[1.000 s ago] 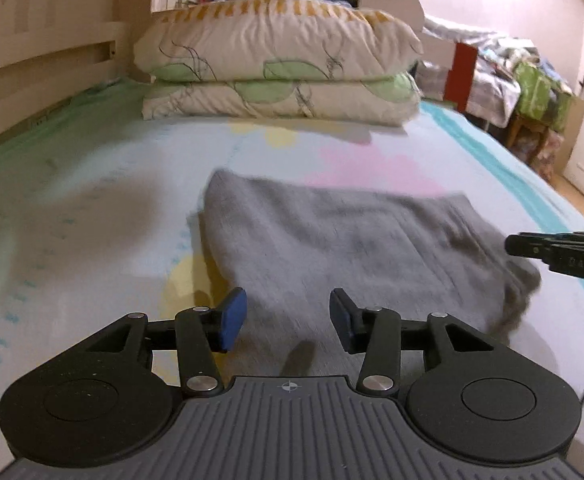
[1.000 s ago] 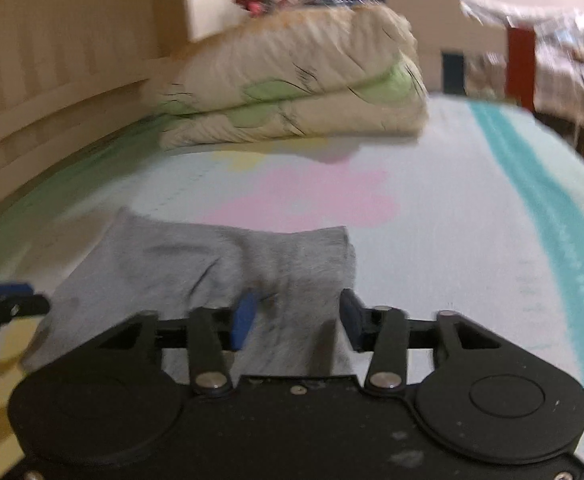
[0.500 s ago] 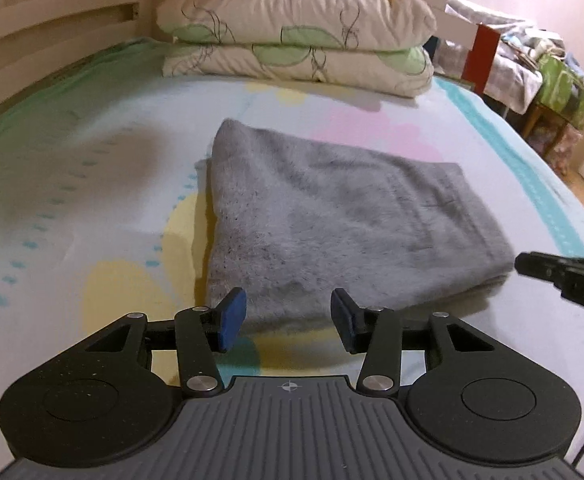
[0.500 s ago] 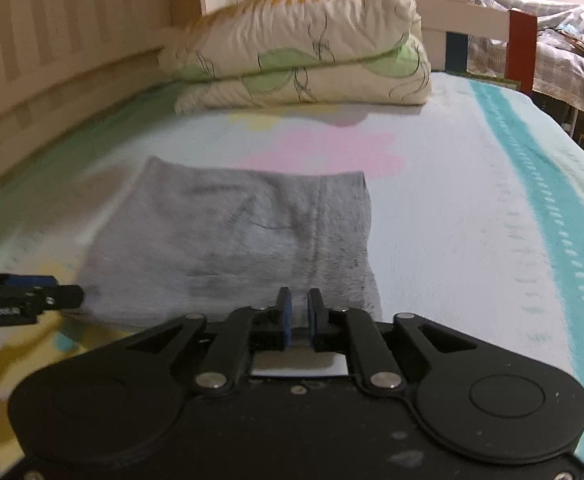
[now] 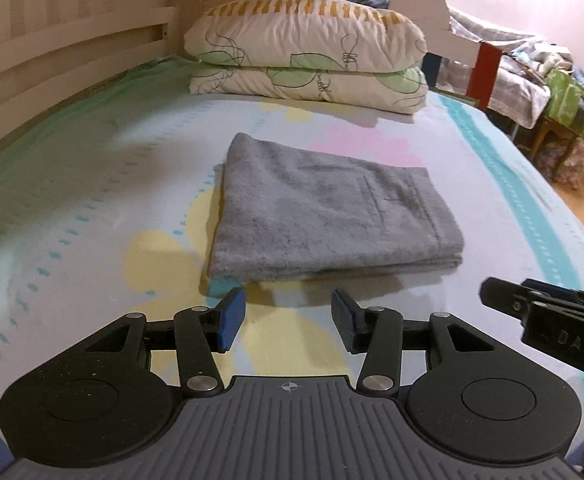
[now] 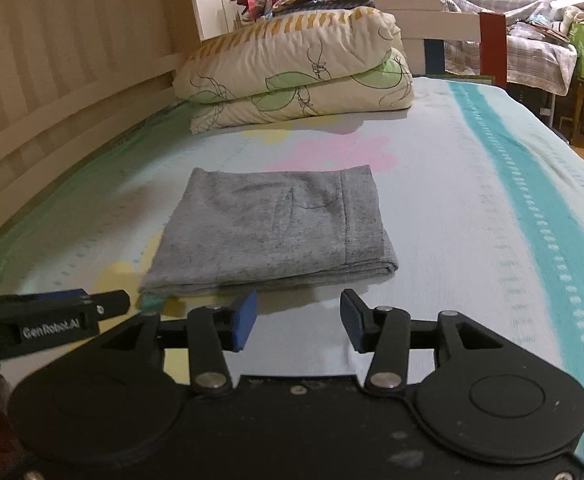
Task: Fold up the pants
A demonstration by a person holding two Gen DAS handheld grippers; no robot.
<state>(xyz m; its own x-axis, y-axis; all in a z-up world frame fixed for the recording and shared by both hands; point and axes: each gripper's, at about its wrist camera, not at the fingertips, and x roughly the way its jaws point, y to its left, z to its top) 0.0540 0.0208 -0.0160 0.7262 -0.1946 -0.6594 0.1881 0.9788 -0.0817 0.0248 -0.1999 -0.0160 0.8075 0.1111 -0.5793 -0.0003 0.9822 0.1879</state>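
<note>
The grey pants lie folded into a flat rectangle on the bed; they also show in the right wrist view. My left gripper is open and empty, just in front of the pants' near edge, not touching them. My right gripper is open and empty, also just short of the near edge. The right gripper's tip shows at the right of the left wrist view. The left gripper's tip shows at the left of the right wrist view.
The bed sheet is pale with pastel flowers and a teal stripe on the right. Two stacked pillows lie at the head. A wooden rail runs along the left. Cluttered furniture stands beyond the right edge.
Both grippers have pulled back from the pants, which now lie flat and settled. The right gripper, shut half a second ago, has opened. The left stayed open.
</note>
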